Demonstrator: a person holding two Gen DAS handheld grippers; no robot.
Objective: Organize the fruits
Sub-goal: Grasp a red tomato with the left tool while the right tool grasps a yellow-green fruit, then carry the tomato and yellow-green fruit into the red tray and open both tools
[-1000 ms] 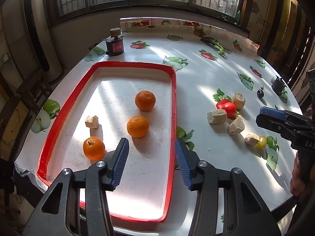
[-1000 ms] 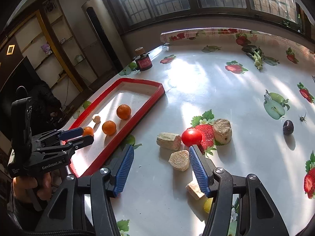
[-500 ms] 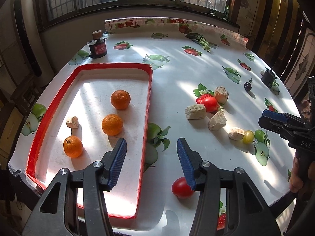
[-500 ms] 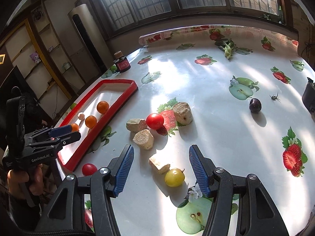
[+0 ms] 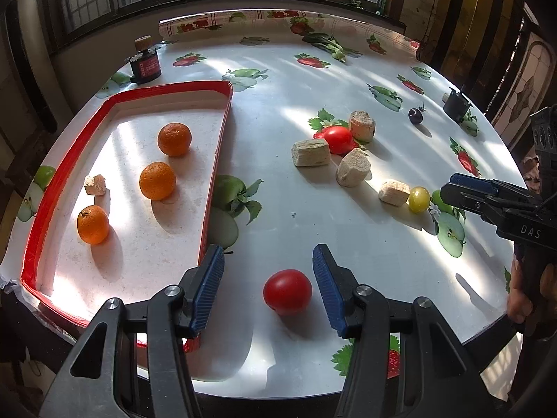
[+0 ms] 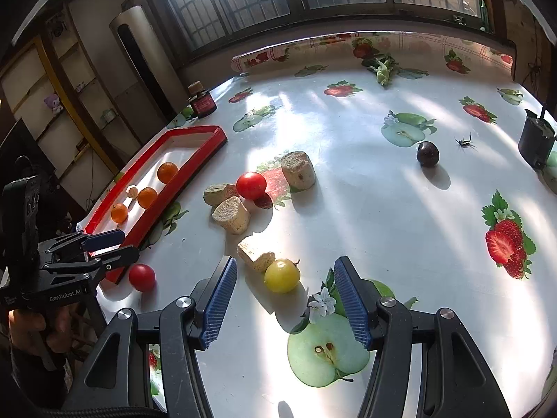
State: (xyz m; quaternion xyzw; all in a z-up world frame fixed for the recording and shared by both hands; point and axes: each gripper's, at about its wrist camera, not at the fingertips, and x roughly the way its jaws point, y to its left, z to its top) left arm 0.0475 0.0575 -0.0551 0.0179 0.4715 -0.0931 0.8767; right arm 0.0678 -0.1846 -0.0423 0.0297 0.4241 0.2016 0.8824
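Since the earlier frame I have swung my left gripper (image 5: 266,287) away from the red tray (image 5: 222,132), and a red tomato (image 5: 287,291) now lies on the table between its spread, empty fingers, closer to the right finger. My right gripper (image 6: 283,301), also released, has the yellow fruit (image 6: 282,276) just ahead between its tips.

light: bright sun through far windows | glare: tabletop (image 5: 289,188) streaked | shadows: hard, toward camera | edges: fisheye-bent, dark
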